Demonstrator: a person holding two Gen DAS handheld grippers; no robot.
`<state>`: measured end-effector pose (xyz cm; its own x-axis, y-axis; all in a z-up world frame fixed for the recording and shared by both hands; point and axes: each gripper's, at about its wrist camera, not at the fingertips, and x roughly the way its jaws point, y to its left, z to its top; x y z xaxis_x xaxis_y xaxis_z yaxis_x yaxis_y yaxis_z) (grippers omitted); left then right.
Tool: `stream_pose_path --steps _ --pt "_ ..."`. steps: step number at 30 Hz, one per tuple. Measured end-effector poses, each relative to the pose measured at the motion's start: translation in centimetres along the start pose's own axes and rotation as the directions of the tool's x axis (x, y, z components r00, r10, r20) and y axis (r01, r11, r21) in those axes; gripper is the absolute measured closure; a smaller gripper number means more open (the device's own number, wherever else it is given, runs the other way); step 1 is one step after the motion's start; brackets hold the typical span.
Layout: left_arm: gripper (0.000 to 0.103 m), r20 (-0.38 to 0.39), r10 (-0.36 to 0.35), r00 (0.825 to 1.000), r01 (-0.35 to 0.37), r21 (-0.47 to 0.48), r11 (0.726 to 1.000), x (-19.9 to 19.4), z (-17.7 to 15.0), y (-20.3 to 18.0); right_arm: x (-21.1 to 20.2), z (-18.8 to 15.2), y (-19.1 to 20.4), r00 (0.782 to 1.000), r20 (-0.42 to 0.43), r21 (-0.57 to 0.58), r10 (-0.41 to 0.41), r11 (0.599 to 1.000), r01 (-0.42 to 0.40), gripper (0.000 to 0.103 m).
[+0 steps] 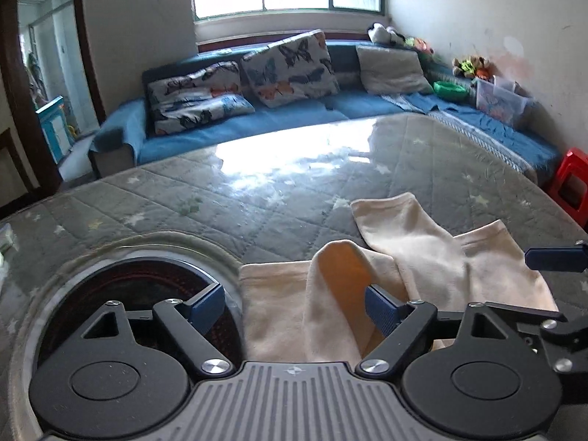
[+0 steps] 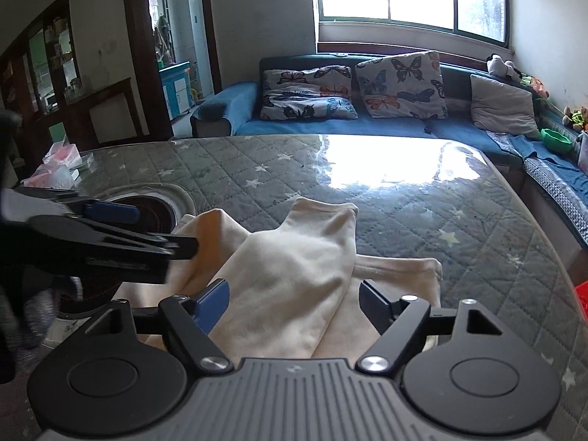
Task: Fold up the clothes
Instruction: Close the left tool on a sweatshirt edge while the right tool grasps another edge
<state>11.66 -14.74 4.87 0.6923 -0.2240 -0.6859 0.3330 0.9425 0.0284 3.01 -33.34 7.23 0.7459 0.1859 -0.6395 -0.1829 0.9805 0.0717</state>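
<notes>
The left gripper (image 1: 296, 307) is spread wide, a raised fold of the cream garment (image 1: 422, 253) lying between its fingers, the right finger (image 1: 382, 308) against the cloth; the right gripper (image 2: 294, 303) is likewise spread wide, cloth bunched between its fingers, left finger (image 2: 215, 305) touching it; the garment lies crumpled on the quilted counter (image 2: 422, 205), beside a round inset burner (image 1: 147, 279); both grippers sit low, side by side, pointing toward the sofa (image 2: 386, 125).
</notes>
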Motion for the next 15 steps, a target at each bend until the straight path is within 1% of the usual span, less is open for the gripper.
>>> stream_pose_path --steps 1,2,4,5,6,7,8,9,11,15 --pt "0.018 -0.016 -0.026 1.000 0.026 -0.002 1.000 0.5 0.1 0.1 0.2 0.1 -0.1 1.000 -0.002 -0.001 0.002 1.000 -0.002 0.023" --pt "0.018 -0.031 -0.032 0.999 0.032 -0.010 0.999 0.8 0.1 0.2 0.3 0.2 -0.2 1.000 -0.005 -0.002 0.003 1.000 -0.003 0.023" --pt "0.026 -0.051 -0.046 0.998 0.045 -0.020 0.999 1.5 0.1 0.4 0.6 0.3 -0.3 1.000 -0.009 -0.003 0.002 1.000 -0.002 0.023" --pt "0.034 -0.057 -0.055 0.997 0.053 -0.021 0.998 1.7 0.1 0.5 0.7 0.3 -0.4 1.000 -0.010 -0.002 0.002 1.000 -0.002 0.024" --pt "0.050 -0.066 -0.064 0.996 0.062 -0.027 0.998 1.9 0.0 0.7 0.8 0.4 -0.5 1.000 -0.012 -0.001 0.003 1.000 -0.003 0.024" --pt "0.059 -0.074 -0.079 0.994 0.076 -0.035 0.996 2.0 -0.1 0.8 0.9 0.4 -0.6 1.000 -0.013 0.000 0.004 1.000 -0.004 0.024" --pt "0.076 -0.080 -0.094 0.992 0.091 -0.044 0.995 2.1 -0.2 1.0 1.0 0.4 -0.6 1.000 -0.014 0.001 0.005 1.000 -0.005 0.024" --pt "0.089 -0.075 -0.099 0.992 0.096 -0.051 0.994 2.0 -0.4 1.1 1.1 0.5 -0.7 1.000 -0.015 0.001 0.006 1.000 -0.006 0.024" --pt "0.094 -0.051 -0.108 0.993 0.105 -0.058 0.993 1.4 -0.7 1.4 1.2 0.5 -0.6 1.000 -0.019 -0.003 0.009 1.000 -0.009 0.024" --pt "0.096 0.037 -0.064 0.997 0.066 -0.057 0.996 -1.0 -1.1 1.6 1.5 0.8 -0.1 0.999 -0.023 -0.016 0.023 1.000 -0.024 0.024"
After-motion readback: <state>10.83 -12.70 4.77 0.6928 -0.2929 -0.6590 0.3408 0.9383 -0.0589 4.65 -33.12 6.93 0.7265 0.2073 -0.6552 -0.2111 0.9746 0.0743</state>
